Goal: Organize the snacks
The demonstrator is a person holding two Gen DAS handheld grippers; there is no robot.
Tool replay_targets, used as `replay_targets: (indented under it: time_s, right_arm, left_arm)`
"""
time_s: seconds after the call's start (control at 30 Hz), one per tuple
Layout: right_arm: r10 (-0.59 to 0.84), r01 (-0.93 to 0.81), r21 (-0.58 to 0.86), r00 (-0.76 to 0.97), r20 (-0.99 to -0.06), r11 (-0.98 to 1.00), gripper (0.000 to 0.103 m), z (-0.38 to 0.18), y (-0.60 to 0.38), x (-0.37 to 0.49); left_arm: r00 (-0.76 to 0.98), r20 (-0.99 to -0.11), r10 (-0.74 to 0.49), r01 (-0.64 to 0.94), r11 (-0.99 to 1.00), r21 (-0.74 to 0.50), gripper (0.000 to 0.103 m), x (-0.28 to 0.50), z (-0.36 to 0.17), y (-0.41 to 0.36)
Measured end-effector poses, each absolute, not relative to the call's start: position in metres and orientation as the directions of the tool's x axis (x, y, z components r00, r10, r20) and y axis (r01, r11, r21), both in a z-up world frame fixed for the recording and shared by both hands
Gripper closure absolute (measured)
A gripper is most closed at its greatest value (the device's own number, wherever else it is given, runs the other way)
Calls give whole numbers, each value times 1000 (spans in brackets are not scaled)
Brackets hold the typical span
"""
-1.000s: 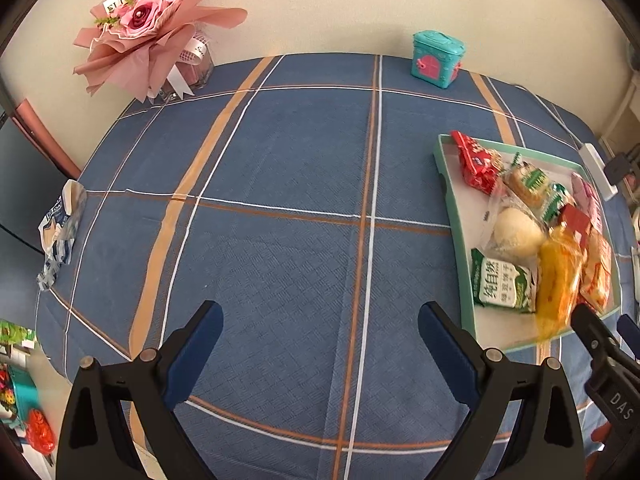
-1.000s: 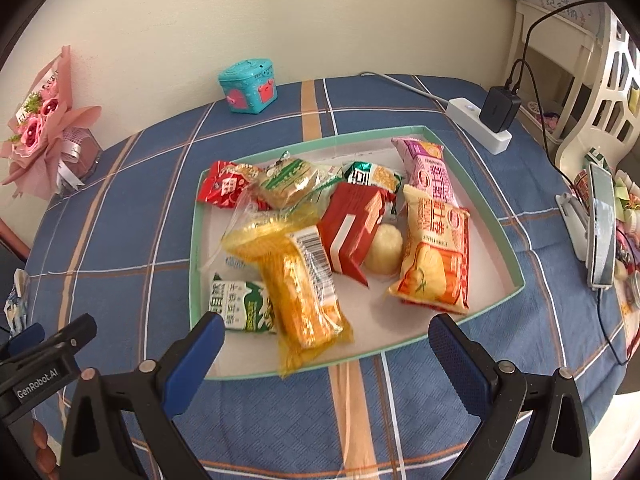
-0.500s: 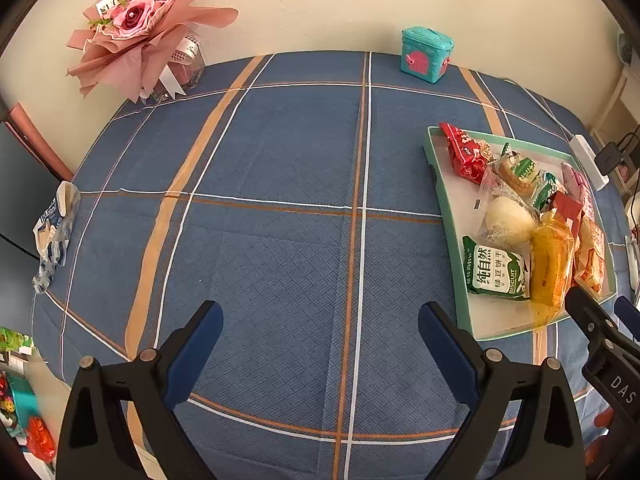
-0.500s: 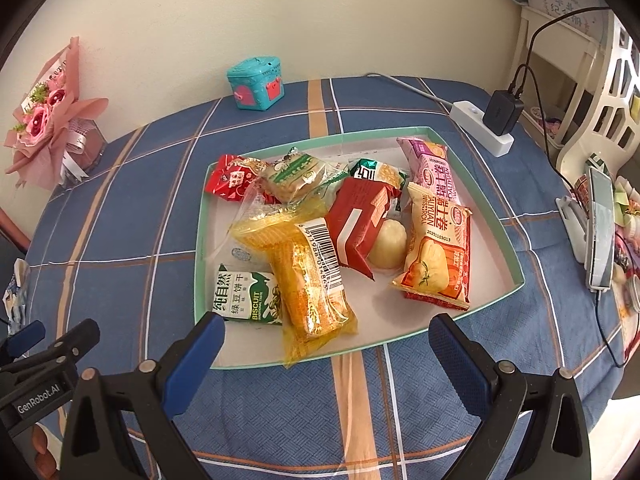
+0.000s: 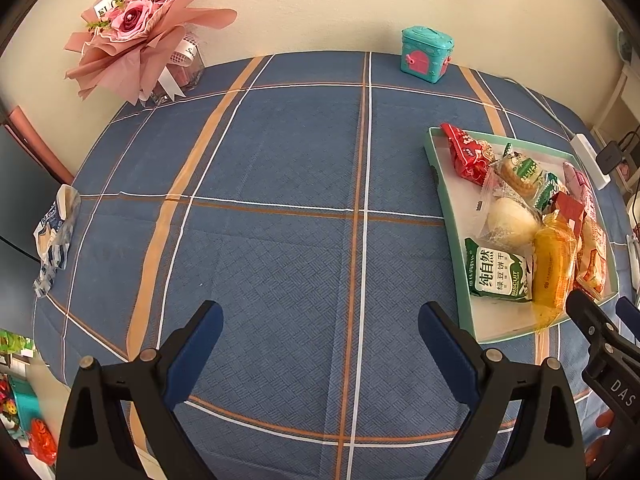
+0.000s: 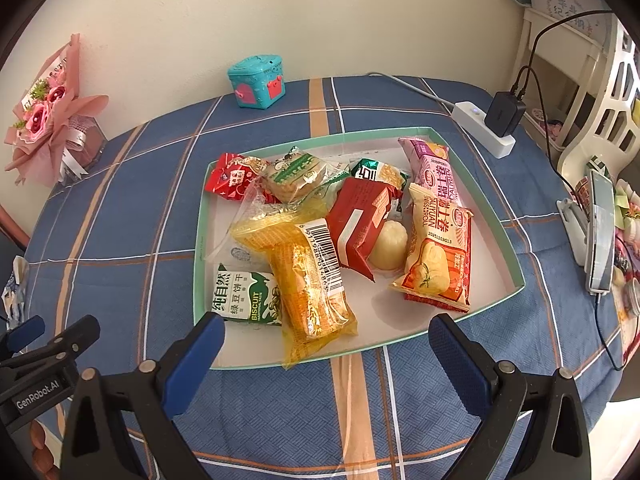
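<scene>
Bouquet (image 5: 136,36), teal box (image 5: 426,54), power strip (image 6: 484,134)

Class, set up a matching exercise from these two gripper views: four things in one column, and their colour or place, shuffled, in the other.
Things:
1. biscuit packet
2. toy chest
3. bouquet
4. power strip

Descriptions:
A. pink, far left corner
B. white, right of tray
C. green and white, tray's near left corner
D. teal, by wall

Pairs: 1-C, 2-D, 3-A, 4-B

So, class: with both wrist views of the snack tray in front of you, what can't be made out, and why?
- Green biscuit pack: right end hidden under the yellow packet, right wrist view.
- Tray: near corner cut off behind the right gripper, left wrist view.
- Crumpled wrapper at the table edge: print too distorted to read.
</scene>
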State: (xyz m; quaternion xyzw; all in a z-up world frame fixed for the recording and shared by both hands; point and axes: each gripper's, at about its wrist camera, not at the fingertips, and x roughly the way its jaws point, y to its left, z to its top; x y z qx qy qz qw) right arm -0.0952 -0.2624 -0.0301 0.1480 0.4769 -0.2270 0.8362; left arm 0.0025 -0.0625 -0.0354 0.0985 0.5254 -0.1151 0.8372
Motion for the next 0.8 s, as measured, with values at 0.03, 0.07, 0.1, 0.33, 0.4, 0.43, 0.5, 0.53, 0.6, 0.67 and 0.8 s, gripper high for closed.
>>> replay_targets:
  time_s: [0.03,0.07,0.1,0.33,0.4,0.43,0.5,0.53,0.6,0.67,0.8]
  right_arm:
    - [-239,521,31,442,-864,853,0,-30,-262,-95]
    - [-239,521,31,442,-865,853,0,-30,-262,-95]
    - [-239,522,31,442,-865,853,0,-30,-262,-95]
    - [-240,522,29,440,-865,852,0,-31,-262,-95]
    - [-238,520,28,438,-867,854,0,-31,-262,-95]
    - [-238,518,27,438,-867,855,0,-32,-262,-95]
    - [-237,517,26,438,-867,856,0,-32,-262,-95]
    - [-238,517,26,438,-867,856,0,-32,-261,-95]
    - [-237,517,27,438,-867,856,0,-32,-262,-95]
    - [-237,517,26,437,-868,856,0,-32,-261,-94]
    - [-238,518,26,437,-867,855,0,-32,-261,-94]
  left_arm:
    - [422,-902,-88,295,955,45,5,2,-35,-63]
    - [422,-902,-87,293,955,45,5,2,-35,-63]
    - [423,-902,-86,292,955,46,5,2,-35,-63]
    - [424,-902,-85,292,955,47,5,3,-36,-62]
    - [425,-901,-84,291,955,48,5,3,-36,-62]
    - [424,-902,-84,291,955,48,5,3,-36,-62]
    - [424,-902,-84,291,956,48,5,3,-36,-62]
    - [424,-902,-83,290,956,48,5,3,-36,-63]
    - [424,-902,-83,290,956,48,5,3,-36,-63]
    - [425,-901,-83,290,956,49,5,2,-36,-63]
    - [425,-901,-83,290,956,49,5,2,-36,-63]
